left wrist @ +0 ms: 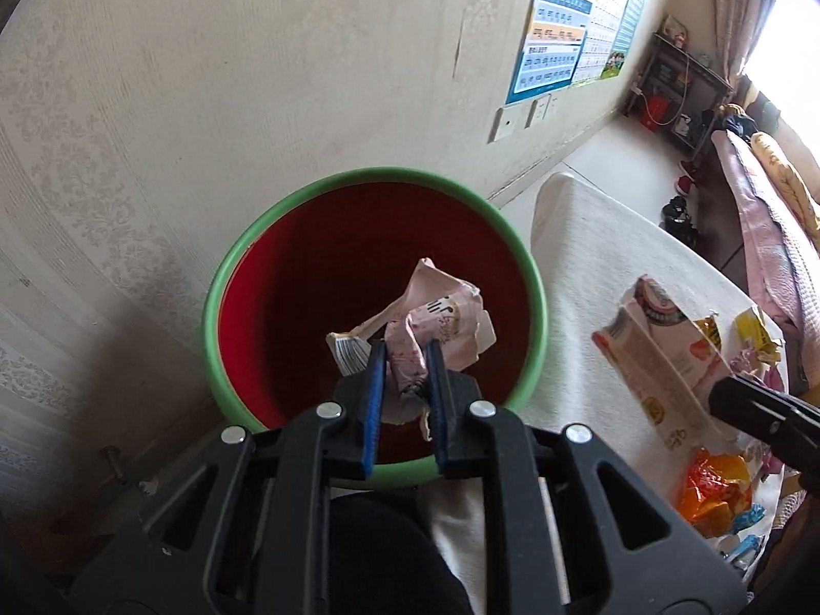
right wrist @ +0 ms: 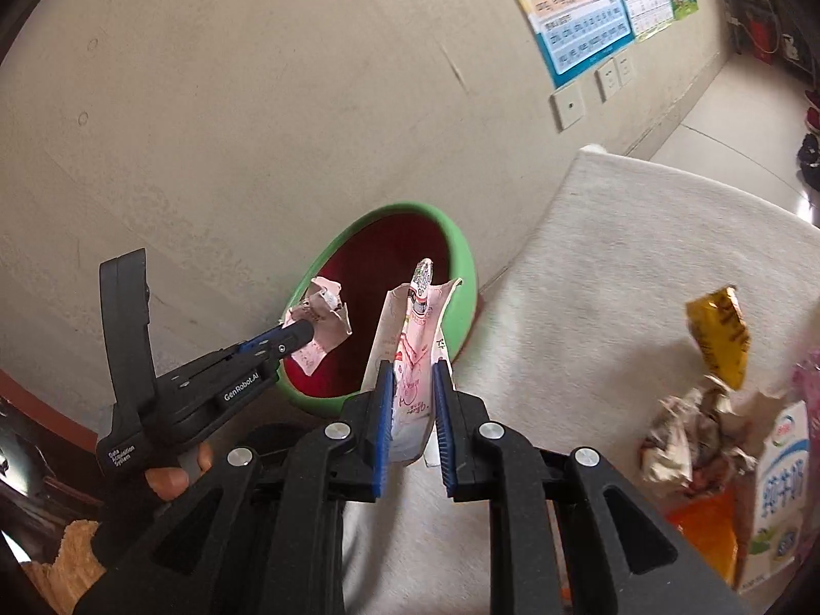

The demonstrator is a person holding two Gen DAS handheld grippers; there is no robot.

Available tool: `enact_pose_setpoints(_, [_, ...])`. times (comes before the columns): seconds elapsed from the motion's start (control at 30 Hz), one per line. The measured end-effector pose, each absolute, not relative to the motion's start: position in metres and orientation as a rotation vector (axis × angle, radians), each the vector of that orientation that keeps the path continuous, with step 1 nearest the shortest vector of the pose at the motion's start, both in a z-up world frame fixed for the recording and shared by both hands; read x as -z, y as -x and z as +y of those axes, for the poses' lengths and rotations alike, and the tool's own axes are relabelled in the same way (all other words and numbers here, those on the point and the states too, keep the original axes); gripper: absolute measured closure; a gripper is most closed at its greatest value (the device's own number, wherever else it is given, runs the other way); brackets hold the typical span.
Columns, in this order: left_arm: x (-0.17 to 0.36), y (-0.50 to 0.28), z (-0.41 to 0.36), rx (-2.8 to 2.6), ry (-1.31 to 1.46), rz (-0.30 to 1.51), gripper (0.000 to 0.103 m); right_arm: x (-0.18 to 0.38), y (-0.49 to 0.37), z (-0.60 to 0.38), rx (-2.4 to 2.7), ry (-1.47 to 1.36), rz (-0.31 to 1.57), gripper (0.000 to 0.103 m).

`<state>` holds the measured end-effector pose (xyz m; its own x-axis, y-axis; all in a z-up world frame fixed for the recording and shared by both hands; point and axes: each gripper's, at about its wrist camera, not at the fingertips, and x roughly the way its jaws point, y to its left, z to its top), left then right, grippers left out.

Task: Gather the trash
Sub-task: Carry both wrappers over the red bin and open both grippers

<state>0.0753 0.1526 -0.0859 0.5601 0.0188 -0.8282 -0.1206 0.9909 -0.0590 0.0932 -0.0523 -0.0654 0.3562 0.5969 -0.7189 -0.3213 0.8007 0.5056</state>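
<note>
A round bin [left wrist: 266, 241] with a green rim and red inside stands on the floor against the wall; it also shows in the right wrist view [right wrist: 461, 251]. My left gripper [left wrist: 405, 353] is shut on a crumpled pink wrapper [left wrist: 441, 318] and holds it over the bin's mouth; the right wrist view shows that gripper [right wrist: 302, 333] and wrapper [right wrist: 323, 323] above the bin's near rim. My right gripper [right wrist: 414, 374] is shut on a flattened pink-and-white carton [right wrist: 410, 338], beside the bin over the table edge. In the left wrist view it [left wrist: 717, 400] enters from the right.
A table with a white cloth [right wrist: 640, 256] lies right of the bin. On it are a yellow wrapper [right wrist: 717, 333], crumpled paper [right wrist: 676, 441], an orange wrapper [left wrist: 717, 492], a milk carton [right wrist: 784, 487] and a torn box [left wrist: 661, 353]. The wall carries posters [left wrist: 558, 25].
</note>
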Motion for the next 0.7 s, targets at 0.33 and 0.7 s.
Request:
enact_pose_setpoints(0.33, [0.089,-0.075,0.182,-0.104,0.254,0.955,0.056,0.084,-0.12,0.003,-0.628,-0.23,1.122,0.085])
enact_pose_setpoints(0.7, [0.089,-0.074,0.189,-0.113,0.29,0.948,0.052,0.077,-0.113,-0.001,-0.61,-0.255,1.103,0.052])
